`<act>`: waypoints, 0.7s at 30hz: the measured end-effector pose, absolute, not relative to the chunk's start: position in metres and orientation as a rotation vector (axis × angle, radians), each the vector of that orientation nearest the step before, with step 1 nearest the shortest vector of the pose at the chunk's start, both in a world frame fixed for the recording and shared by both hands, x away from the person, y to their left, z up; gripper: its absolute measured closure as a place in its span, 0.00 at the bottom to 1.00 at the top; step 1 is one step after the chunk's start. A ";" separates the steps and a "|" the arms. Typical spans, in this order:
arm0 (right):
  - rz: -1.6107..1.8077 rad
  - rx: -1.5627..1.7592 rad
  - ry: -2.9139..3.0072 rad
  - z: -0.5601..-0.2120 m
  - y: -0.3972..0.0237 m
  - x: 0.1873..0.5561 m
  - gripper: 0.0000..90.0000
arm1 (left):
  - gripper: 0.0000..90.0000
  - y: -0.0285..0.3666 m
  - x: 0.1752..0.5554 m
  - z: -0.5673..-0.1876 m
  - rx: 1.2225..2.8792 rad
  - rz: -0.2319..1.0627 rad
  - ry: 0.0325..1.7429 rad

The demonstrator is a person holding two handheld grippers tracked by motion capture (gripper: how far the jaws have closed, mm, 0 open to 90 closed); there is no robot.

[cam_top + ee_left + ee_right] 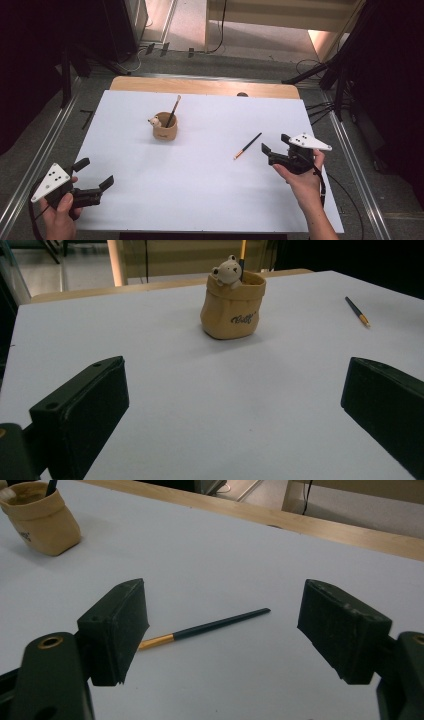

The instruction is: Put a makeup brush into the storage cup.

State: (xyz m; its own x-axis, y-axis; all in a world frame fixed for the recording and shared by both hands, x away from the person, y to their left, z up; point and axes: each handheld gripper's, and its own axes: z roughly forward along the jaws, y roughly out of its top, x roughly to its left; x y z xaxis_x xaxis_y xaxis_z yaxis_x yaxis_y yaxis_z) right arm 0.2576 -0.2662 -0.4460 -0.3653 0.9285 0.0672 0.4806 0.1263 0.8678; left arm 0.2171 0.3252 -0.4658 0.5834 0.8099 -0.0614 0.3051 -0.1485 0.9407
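My right gripper [278, 146] sits at the right of the high view with its jaws spread and nothing between the pads; in the right gripper view the two black jaws stand wide either side of the loose brush [207, 628], which lies flat on the white table [240, 555] just ahead of them, untouched. In the high view that brush [247, 146] lies at centre right, slanted, its gold ferrule end toward the lower left and its dark handle toward the upper right, just left of the jaws.

I judge this to be the approach to a pick: the gripper is lined up on the brush but not yet down on it. The next move calls for lowering until the pads straddle the thin handle, then closing squarely across it. It lies flat on the surface, so the tips must come almost to the table or the brush may roll away.

My left gripper [95, 181] waits at the lower left of the high view, likewise released and empty, looking toward the holder.

Farther out, left of centre in the upper half, stands the tan sack-shaped brush holder [165, 127] with a small bear figure [227, 271] on its rim.

Count: two brushes, one loose and one standing brush [173, 111] in the holder; one holder; one bear; two grippers.
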 end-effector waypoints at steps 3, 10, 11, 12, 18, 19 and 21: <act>1.165 1.355 1.908 -0.446 -0.265 0.261 0.24 | 0.00 0.326 0.217 -0.466 1.723 0.576 0.930; 1.131 1.359 1.921 -0.446 -0.261 0.269 0.26 | 0.00 0.326 0.217 -0.466 1.714 0.577 0.932; 1.120 1.361 1.924 -0.446 -0.261 0.270 0.26 | 0.00 0.326 0.217 -0.466 1.714 0.577 0.932; 1.112 1.359 1.925 -0.447 -0.261 0.271 0.26 | 0.00 0.326 0.217 -0.466 1.713 0.576 0.930; 1.059 1.386 1.947 -0.449 -0.259 0.279 0.29 | 0.00 0.326 0.217 -0.466 1.717 0.576 0.929; 1.051 1.392 1.951 -0.449 -0.259 0.281 0.29 | 0.00 0.326 0.217 -0.466 1.719 0.576 0.929; 1.043 1.397 1.957 -0.450 -0.259 0.283 0.29 | 0.00 0.326 0.217 -0.466 1.721 0.577 0.932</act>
